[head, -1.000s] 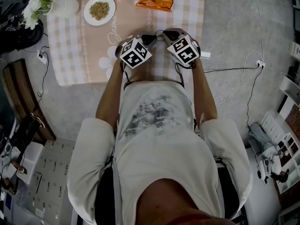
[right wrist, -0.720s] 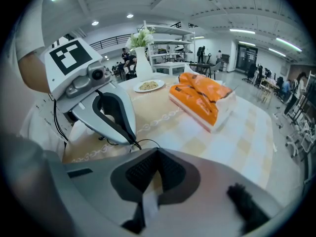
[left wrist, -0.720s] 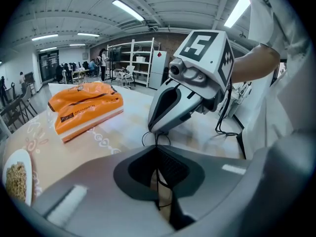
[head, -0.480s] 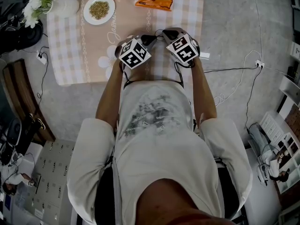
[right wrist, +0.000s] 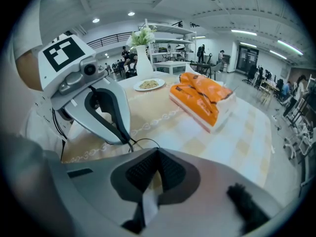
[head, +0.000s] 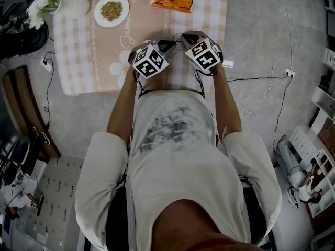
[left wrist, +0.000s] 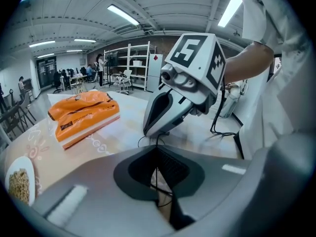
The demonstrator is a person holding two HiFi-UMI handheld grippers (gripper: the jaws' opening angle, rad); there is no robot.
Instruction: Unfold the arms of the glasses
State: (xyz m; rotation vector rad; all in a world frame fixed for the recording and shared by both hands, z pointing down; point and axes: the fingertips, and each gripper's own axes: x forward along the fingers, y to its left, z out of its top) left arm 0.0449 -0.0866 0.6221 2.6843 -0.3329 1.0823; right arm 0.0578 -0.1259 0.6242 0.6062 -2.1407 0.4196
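The head view is rendered dim and grey, with only soft shadows, and its edges are bent by the wide lens. In both gripper views the light is supplied by ceiling strip lamps (left wrist: 123, 15), which are blown out to white glare, and the corners are vignetted black. The left gripper (left wrist: 157, 151) and right gripper (right wrist: 157, 151) are blurred close to the lens. The thin glasses (right wrist: 143, 138) are barely resolved.

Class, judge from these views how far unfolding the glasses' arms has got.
Done: left gripper and right gripper are both shut on the thin wire glasses over the table. In hand: holding them between the two tips. Left: swinging the arms out; too fine to see whether any has opened.
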